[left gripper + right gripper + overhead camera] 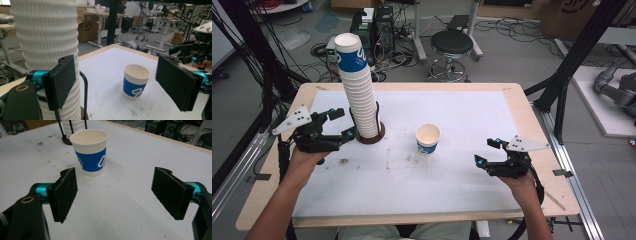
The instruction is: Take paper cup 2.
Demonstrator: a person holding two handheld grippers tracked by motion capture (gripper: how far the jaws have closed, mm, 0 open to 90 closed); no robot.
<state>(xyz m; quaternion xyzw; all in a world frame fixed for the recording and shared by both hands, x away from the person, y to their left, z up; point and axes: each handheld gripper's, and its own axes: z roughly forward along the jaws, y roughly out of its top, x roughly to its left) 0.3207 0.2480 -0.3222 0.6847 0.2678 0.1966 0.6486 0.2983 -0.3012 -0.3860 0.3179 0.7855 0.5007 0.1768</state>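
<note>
A tall stack of white ribbed paper cups point(359, 85) stands on a brown-based holder with black rods at the table's left middle. One white and blue paper cup point(428, 138) stands upright and empty near the table's centre. My left gripper point(343, 123) hovers just left of the stack, open, with nothing between its pads. In the left gripper view the stack point(47, 32) rises behind the left pad point(61, 81), and the single cup point(136, 82) stands farther off. My right gripper point(487, 151) is open to the right of the cup, and the cup point(90, 152) stands ahead of its empty jaws.
A white mat point(452, 110) covers the wooden table point(532, 125). Behind the table are a black stool point(452, 45), computer cases and loose cables on the floor. A black frame post point(577, 55) rises at the right.
</note>
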